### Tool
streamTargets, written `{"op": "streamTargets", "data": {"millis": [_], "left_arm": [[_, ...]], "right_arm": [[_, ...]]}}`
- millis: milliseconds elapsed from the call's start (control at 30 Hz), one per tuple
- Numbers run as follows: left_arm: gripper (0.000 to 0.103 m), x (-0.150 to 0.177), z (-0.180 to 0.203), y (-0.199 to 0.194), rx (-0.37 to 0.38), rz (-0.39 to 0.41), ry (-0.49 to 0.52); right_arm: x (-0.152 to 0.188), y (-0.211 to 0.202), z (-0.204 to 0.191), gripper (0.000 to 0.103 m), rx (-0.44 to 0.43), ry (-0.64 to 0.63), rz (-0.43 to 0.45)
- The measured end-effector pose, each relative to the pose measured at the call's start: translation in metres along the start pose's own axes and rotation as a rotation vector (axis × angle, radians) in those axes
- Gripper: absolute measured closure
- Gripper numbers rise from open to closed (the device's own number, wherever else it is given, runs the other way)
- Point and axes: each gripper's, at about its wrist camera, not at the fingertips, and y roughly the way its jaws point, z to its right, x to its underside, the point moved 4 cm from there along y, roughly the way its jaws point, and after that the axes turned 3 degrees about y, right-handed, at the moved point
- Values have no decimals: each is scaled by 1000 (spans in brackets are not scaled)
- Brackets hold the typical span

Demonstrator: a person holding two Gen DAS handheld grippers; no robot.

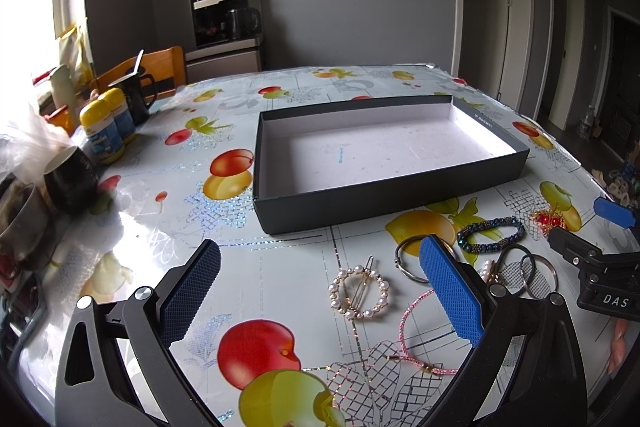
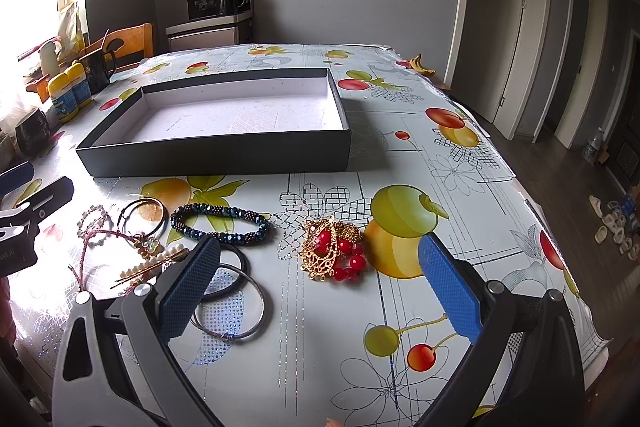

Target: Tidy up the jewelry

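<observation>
A shallow black box [image 1: 384, 203] [image 2: 216, 157] with a white inside lies on the fruit-print table, nothing in it. Jewelry lies in front of it: a pearl ring clip [image 1: 359, 291], a pink cord bracelet [image 1: 412, 335], a dark beaded bracelet [image 1: 491, 234] [image 2: 222, 223], metal hoops [image 2: 236, 307], a pearl hairpin [image 2: 154, 265] and a gold and red beaded piece [image 1: 549, 221] [image 2: 334, 253]. My left gripper [image 1: 320, 287] hovers open over the pearl clip. My right gripper [image 2: 320, 287] hovers open just before the gold and red piece. Both hold nothing.
Mugs [image 1: 70, 179], yellow-capped bottles [image 1: 106, 131] and a black jug [image 1: 134, 95] crowd the table's left side. A wooden chair [image 1: 156, 71] stands behind. A banana [image 2: 420, 63] lies at the far right corner. The table's right edge [image 2: 560, 239] drops to the floor.
</observation>
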Motion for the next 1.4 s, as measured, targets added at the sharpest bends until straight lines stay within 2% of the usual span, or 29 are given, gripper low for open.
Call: {"op": "streamTargets", "data": {"millis": [100, 233, 367, 533, 700, 833, 900, 967, 1000, 1133, 1167, 1300, 1400], "left_arm": [[2, 1, -9, -7, 74, 27, -24], [2, -1, -27, -9, 115, -14, -29], [2, -1, -29, -12, 130, -32, 36], [3, 13, -10, -4, 201, -111, 123], [6, 23, 21, -5, 263, -130, 225], [9, 27, 30, -3, 277, -147, 265], [14, 28, 34, -2, 283, -153, 279], [27, 29, 38, 1, 293, -164, 292], [29, 29, 40, 2, 299, -170, 299], [43, 29, 47, 3, 324, -172, 324], [48, 27, 49, 3, 329, -170, 330], [56, 23, 56, 6, 337, -162, 351], [64, 23, 59, 11, 345, -168, 362]], "right_arm": [[1, -1, 8, 5, -67, 42, 11], [-13, -14, 26, 5, -23, 19, 41], [-18, -25, 43, 5, -25, -3, 29], [-6, -28, 49, 6, -32, -62, 3], [11, -28, 46, 6, -79, -89, -50], [13, -27, 43, 7, -99, -119, -60], [8, -24, 39, 13, -111, -121, -53], [3, -17, 33, 21, -123, -132, -56], [1, -12, 30, 25, -128, -135, -68], [-4, 9, 22, 46, -176, -113, -113], [-5, 13, 20, 48, -177, -109, -118], [-6, 19, 16, 60, -190, -104, -127], [-5, 23, 14, 64, -196, -110, -136]]}}
